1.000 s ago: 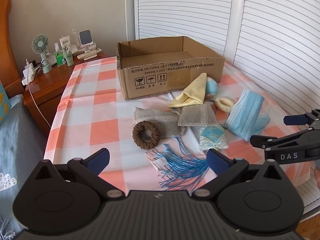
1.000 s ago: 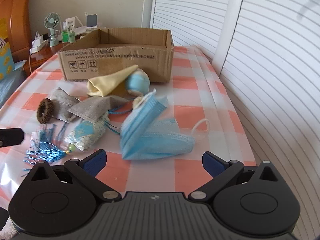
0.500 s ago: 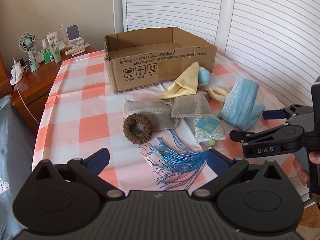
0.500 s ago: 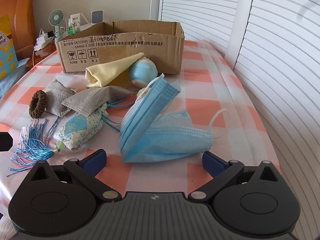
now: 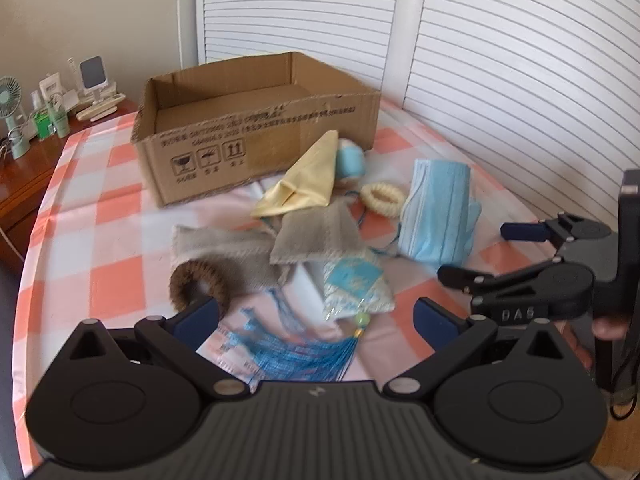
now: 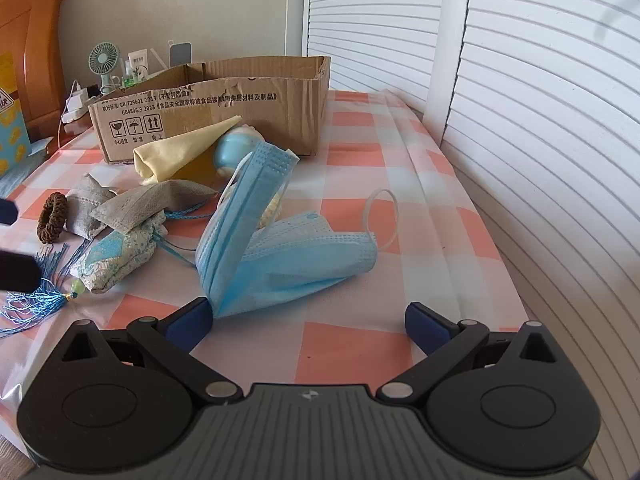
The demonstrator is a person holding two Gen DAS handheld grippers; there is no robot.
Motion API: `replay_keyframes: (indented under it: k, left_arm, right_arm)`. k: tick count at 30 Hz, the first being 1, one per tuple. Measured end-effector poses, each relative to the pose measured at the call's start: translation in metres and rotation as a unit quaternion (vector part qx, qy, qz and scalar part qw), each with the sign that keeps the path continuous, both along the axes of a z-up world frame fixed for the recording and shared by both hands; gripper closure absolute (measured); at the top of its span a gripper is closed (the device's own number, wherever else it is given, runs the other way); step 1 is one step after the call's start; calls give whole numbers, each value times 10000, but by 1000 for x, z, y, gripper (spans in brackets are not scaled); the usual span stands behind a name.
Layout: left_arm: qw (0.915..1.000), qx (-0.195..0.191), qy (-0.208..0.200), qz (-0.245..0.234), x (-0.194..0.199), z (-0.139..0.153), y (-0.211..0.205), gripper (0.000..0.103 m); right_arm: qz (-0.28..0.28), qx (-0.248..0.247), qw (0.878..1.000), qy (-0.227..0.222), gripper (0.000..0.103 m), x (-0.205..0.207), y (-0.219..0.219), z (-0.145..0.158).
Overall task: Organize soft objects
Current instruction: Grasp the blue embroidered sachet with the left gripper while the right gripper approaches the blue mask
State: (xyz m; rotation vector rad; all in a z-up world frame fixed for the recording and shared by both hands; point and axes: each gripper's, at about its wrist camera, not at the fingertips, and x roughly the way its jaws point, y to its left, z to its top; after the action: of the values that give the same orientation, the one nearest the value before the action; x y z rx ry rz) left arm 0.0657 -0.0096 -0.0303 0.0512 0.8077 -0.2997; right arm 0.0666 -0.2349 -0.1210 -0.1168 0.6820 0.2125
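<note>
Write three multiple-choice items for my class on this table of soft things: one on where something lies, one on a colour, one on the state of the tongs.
1. Where does the brown hair tie lie?
A. inside the cardboard box
B. on the checked cloth beside a grey pouch
C. on top of the face mask

2. What colour is the face mask?
A. light blue
B. black
C. pink

3. How do the right tongs stand?
A. shut on the mask
B. shut on the tassel
C. open, holding nothing

Answers:
1 B: the tie rests on the checked cloth against the grey pouch, outside the cardboard box.
2 A: the pleated mask shows light blue in both views.
3 C: the blue pads are spread wide with the mask only near one of them; the left tongs are open too.
</note>
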Motion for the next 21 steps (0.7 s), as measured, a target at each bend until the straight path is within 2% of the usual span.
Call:
replay_keyframes:
  k: [3, 8, 10, 12, 16, 20, 21]
  left_arm:
    - [9999, 38, -84, -47, 10, 1, -12, 1]
    - [9999, 17, 83, -107, 26, -8, -29, 4]
    - [9999, -11, 118, -111, 29, -11, -34, 12]
    - [9998, -57, 177, -117, 31, -14, -38, 26]
    - [9995, -72, 297, -88, 38, -21, -42, 30]
    - [9992, -89, 395, 11, 45, -28, -45, 52]
    - [9992, -96, 385, 18, 45, -28, -46, 55]
  right_arm:
    - [15, 28, 10000, -82, 0, -3, -2, -1]
    - [59, 56, 9998, -159, 0, -6, -5, -2]
    - [80, 63, 9998, -194, 0, -8, -6, -3]
    - [122, 79, 9996, -238, 0, -9, -8, -3]
    - [182, 98, 9994, -293, 0, -12, -9, -4]
    - [202, 103, 9993, -305, 0, -13, -10, -4]
    - [203, 104, 9993, -303, 0, -13, -10, -4]
